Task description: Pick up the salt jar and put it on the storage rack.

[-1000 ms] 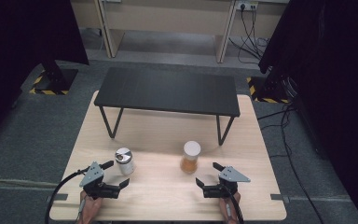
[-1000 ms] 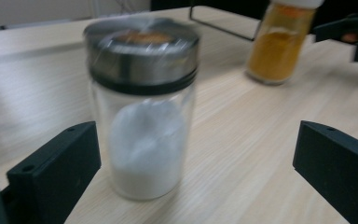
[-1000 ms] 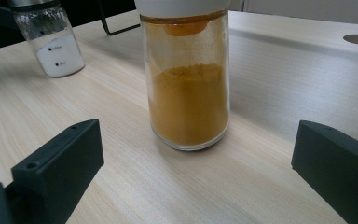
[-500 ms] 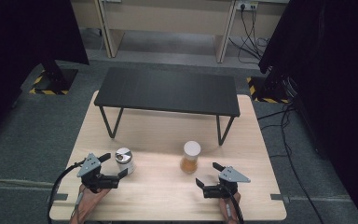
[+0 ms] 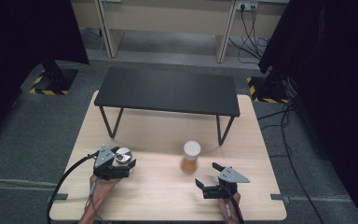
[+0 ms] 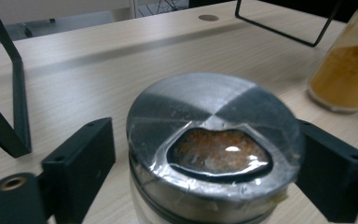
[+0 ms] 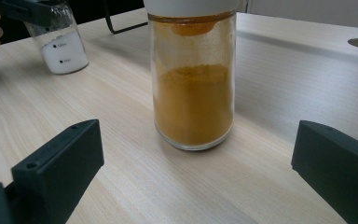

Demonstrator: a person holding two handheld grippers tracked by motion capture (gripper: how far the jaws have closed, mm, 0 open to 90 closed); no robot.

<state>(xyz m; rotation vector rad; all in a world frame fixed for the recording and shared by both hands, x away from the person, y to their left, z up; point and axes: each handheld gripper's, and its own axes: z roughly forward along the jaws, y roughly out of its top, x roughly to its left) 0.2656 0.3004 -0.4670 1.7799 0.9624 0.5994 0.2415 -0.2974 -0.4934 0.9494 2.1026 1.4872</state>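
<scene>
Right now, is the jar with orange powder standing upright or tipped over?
Upright. The jar with orange powder stands on its base on the table, white lid on top, powder level inside.

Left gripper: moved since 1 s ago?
Yes. In the high view the left gripper has gone forward, toward the black bench, and now has its jaws on either side of the metal-lidded jar.

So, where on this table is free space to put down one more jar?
The bare wood between the metal-lidded jar and the orange-powder jar is free, as is the near edge between the left tool and right tool. Under the black shelf it is crowded by its legs.
</scene>
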